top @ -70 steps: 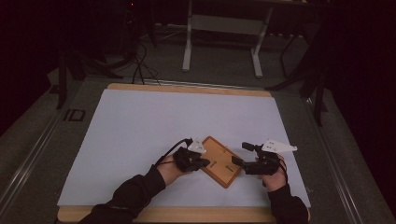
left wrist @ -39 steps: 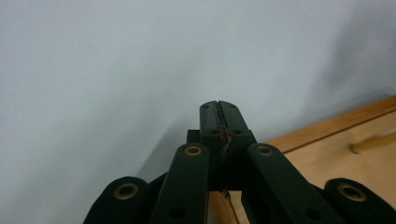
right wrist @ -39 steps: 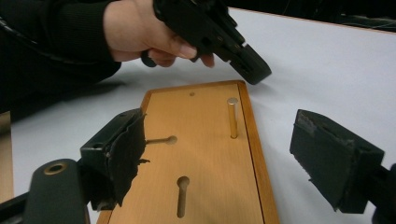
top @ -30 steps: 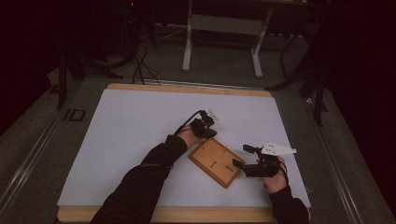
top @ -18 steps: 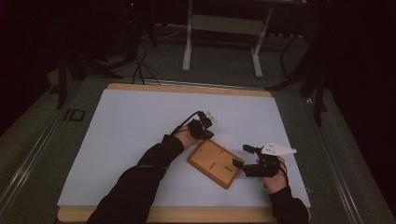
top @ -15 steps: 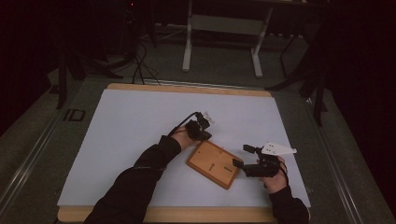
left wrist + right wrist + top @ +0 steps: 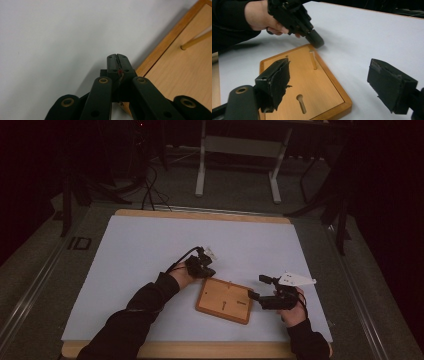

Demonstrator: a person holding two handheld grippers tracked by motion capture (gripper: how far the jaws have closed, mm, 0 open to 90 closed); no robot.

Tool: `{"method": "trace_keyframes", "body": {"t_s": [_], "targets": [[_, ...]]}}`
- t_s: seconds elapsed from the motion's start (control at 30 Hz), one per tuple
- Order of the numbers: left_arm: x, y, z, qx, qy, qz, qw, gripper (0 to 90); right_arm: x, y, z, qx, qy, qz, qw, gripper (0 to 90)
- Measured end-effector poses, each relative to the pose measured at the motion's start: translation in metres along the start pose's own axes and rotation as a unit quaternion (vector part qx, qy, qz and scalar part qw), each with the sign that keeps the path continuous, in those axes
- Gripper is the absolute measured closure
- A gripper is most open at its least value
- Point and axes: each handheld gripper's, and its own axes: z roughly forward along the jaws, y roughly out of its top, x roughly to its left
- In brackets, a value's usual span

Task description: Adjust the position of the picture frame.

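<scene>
Since the earlier high view, the left hand-held gripper [image 7: 206,269] has drawn back toward the far corner of the flat rectangular wooden board [image 7: 224,300], which lies near the front of the white worktop [image 7: 125,250]; the right hand-held gripper [image 7: 256,296] sits at its right edge. Left gripper view: jaws clenched on nothing beside the board's raised rim [image 7: 160,48]. Right gripper view: jaws released, straddling the board's corner [image 7: 337,106]. It looks stiff and light; the rim seems the best hold.
</scene>
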Motion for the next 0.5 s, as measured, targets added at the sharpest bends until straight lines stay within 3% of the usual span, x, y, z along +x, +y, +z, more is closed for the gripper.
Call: {"method": "trace_keyframes", "body": {"t_s": [0.2,0.5], "targets": [[-0.004,-0.009,-0.007,0.006,0.000,0.004,1.0000,89.9,-0.001,0.000,0.001,-0.004,0.007,0.008,0.9999,17.7],[-0.011,-0.021,-0.017,0.012,-0.003,0.009,0.9999,89.9,0.001,0.001,0.002,-0.006,0.005,0.001,1.0000,17.7]]}}
